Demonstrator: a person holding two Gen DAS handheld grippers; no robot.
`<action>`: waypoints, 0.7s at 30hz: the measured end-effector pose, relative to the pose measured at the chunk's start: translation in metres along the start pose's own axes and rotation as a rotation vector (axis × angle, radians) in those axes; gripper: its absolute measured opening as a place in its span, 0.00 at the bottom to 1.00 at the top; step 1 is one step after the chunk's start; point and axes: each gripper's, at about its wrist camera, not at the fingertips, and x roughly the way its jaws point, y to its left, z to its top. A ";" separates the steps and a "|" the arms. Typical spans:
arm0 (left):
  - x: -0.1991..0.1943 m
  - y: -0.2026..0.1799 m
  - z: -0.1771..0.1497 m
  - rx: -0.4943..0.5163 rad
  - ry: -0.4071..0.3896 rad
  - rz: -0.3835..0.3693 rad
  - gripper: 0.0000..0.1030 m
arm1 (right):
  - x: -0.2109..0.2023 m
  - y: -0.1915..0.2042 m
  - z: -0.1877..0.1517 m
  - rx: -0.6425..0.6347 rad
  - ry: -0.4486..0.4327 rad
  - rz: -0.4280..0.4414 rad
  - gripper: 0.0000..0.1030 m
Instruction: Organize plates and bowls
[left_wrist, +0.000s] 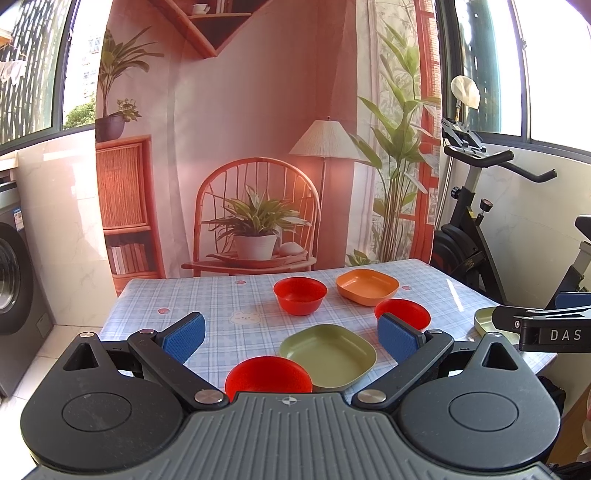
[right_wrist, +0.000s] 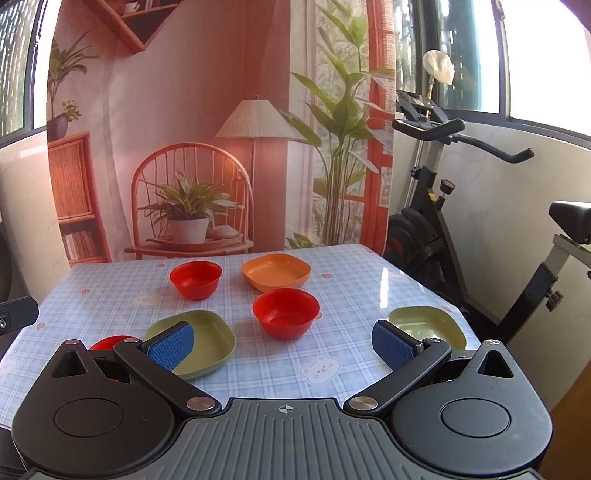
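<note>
On the checked tablecloth (right_wrist: 354, 280) stand three red bowls: far (right_wrist: 195, 278), middle (right_wrist: 285, 312), and near left (left_wrist: 268, 376). An orange square plate (right_wrist: 276, 275) sits at the back. One green square plate (right_wrist: 207, 341) lies near the middle, another (right_wrist: 428, 326) at the right edge. My left gripper (left_wrist: 291, 334) is open and empty above the near red bowl and the green plate (left_wrist: 328, 354). My right gripper (right_wrist: 282, 345) is open and empty, in front of the middle red bowl.
The table's (left_wrist: 155, 295) right edge borders an exercise bike (right_wrist: 461, 221). A washing machine (left_wrist: 14, 280) stands left of the table. A printed backdrop (left_wrist: 258, 147) hangs behind the table's far edge. The right gripper's body (left_wrist: 546, 330) shows at the right of the left wrist view.
</note>
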 end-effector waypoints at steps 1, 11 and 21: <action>0.000 0.000 0.000 0.002 0.002 0.000 0.98 | 0.001 -0.001 -0.001 0.002 -0.005 0.013 1.00; 0.029 0.015 0.026 0.013 0.018 0.067 0.98 | 0.029 -0.017 0.032 0.012 -0.072 0.098 1.00; 0.093 0.044 0.048 0.043 0.103 0.071 0.96 | 0.104 -0.002 0.064 -0.003 -0.076 0.137 1.00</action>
